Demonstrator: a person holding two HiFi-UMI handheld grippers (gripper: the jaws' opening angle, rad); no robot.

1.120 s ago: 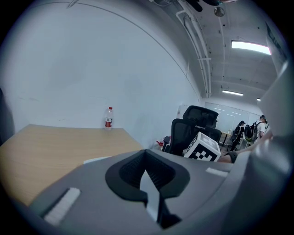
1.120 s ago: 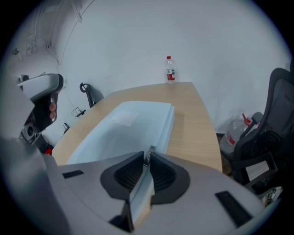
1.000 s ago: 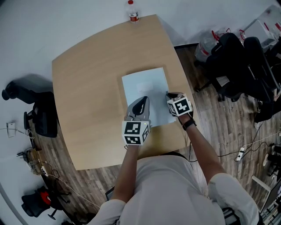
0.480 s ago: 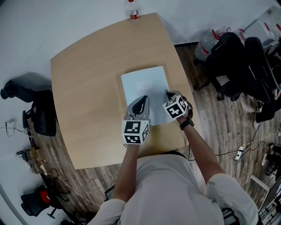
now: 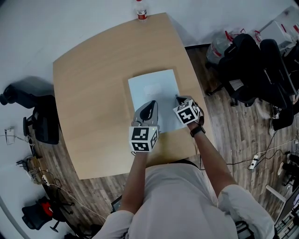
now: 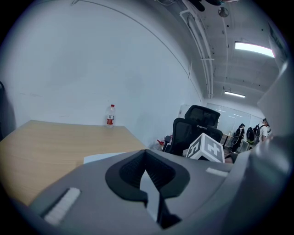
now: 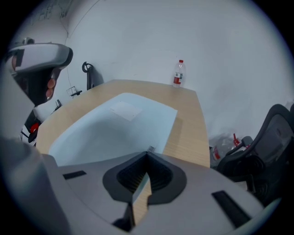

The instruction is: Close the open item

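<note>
The left gripper (image 5: 150,105) lies low over the near half of a flat pale blue pouch (image 5: 141,97) on the wooden table (image 5: 88,93). Its jaws are pressed together at the tips, but it is hard to make out whether any of the pouch's skin is caught between them. Just beside it, the right gripper (image 5: 178,98) points steeply down at the pouch's right edge. Its jaws are closed on a small metal zip tab (image 7: 150,148), which peeps out at their tips. The pouch lies flat, and nothing of its contents shows. A pale label (image 5: 153,89) sits farther up its face. At the table's far edge stands a bottle (image 5: 141,12) with a red band, well apart from the pouch. Its filling cannot be told.
</note>
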